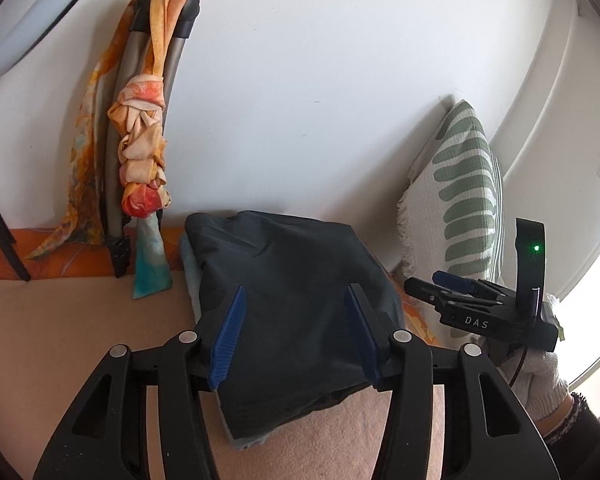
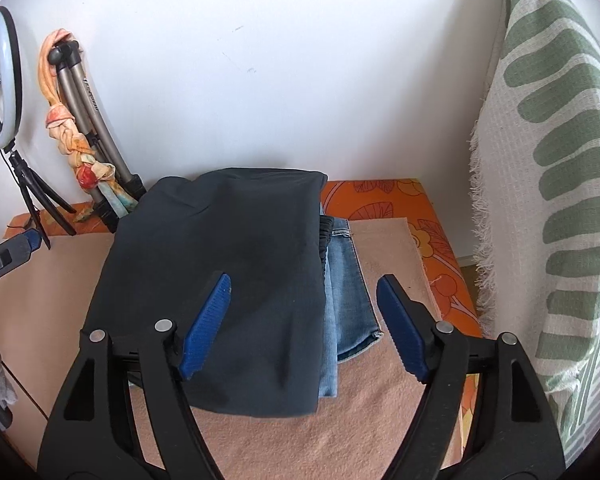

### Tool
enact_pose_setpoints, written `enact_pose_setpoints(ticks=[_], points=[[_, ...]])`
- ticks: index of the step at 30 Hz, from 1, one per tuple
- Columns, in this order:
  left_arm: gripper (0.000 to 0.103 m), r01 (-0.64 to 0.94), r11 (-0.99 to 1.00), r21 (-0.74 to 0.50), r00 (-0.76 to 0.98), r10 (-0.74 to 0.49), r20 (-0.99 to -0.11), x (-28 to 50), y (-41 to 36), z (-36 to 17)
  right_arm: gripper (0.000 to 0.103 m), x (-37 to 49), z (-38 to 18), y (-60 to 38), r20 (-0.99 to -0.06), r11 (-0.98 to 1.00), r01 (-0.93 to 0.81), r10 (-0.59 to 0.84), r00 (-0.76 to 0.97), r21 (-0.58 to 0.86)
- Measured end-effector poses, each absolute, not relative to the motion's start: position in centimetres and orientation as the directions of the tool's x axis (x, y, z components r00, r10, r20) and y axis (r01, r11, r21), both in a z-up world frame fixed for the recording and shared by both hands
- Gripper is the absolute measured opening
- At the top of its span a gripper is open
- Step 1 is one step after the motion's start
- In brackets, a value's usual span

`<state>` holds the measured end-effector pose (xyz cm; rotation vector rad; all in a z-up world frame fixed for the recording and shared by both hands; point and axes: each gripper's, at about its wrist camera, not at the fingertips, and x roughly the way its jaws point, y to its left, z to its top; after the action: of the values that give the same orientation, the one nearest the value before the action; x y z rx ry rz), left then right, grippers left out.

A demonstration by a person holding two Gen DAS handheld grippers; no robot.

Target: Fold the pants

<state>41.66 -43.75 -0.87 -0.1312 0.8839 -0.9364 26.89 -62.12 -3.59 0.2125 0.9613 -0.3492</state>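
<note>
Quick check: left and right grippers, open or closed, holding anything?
Left gripper: open, holding nothing, above the folded dark pants.
Right gripper: open, holding nothing.

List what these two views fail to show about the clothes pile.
- Jeans: right wrist view, mostly covered by the dark pants; only their right edge shows.
- Jeans: left wrist view, just a pale sliver beside the pants.
- Pants' near left corner: right wrist view, behind the right gripper.
</note>
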Motion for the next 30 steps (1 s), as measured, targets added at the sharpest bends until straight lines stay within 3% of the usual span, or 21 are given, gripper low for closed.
enact_pose_setpoints(ticks=[7, 10, 21, 30], points=[[0.065, 0.67, 0.612, -0.42, 0.295, -0.738, -0.607, 38.5, -42.0, 1.6, 0.092, 22.9, 0.5, -58.9, -0.775, 0.906, 0.421, -0.286, 0.563, -0.029], [0.075, 0.679, 0.621, -0.392, 0.313, -0.728, -0.611, 37.0, -41.3, 2.5, 0.096, 21.3, 1.9, -57.4, -0.752, 0.902, 0.427, -0.325, 0.574, -0.064], [0.082, 0.712, 0.667, -0.218, 0.447, -0.67, -0.593, 31.1, -38.4, 5.5, 0.103, 15.9, 5.0, -53.2, -0.699, 0.893, 0.445, -0.361, 0.617, -0.068], [0.082, 0.728, 0.655, -0.201, 0.455, -0.681, -0.574, 27.2, -34.7, 6.2, 0.103, 12.5, 6.0, -48.7, -0.677, 0.896, 0.439, -0.36, 0.641, -0.061]])
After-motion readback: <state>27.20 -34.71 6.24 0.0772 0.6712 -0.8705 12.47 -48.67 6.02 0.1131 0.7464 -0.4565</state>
